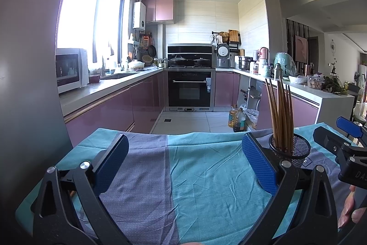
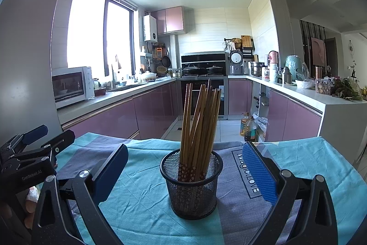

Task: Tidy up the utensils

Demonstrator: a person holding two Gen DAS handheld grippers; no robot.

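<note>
A black mesh cup (image 2: 192,185) stands upright on a teal and purple cloth (image 2: 142,196), holding several brown chopsticks (image 2: 199,121) with patterned lower ends. My right gripper (image 2: 183,173) is open, its blue pads on either side of the cup and apart from it. My left gripper (image 1: 183,162) is open and empty over bare cloth (image 1: 201,178); the cup (image 1: 290,148) with the chopsticks (image 1: 281,107) stands just beyond its right finger. The right gripper (image 1: 344,141) shows at the left wrist view's right edge, and the left gripper (image 2: 32,146) at the right wrist view's left edge.
The cloth covers a table whose far edge (image 2: 183,141) drops to a tiled kitchen floor. Oil bottles (image 2: 247,128) stand on the floor beyond. Purple cabinets and counters line both sides, an oven (image 1: 190,88) at the back. A grey wall (image 1: 27,84) is close on the left.
</note>
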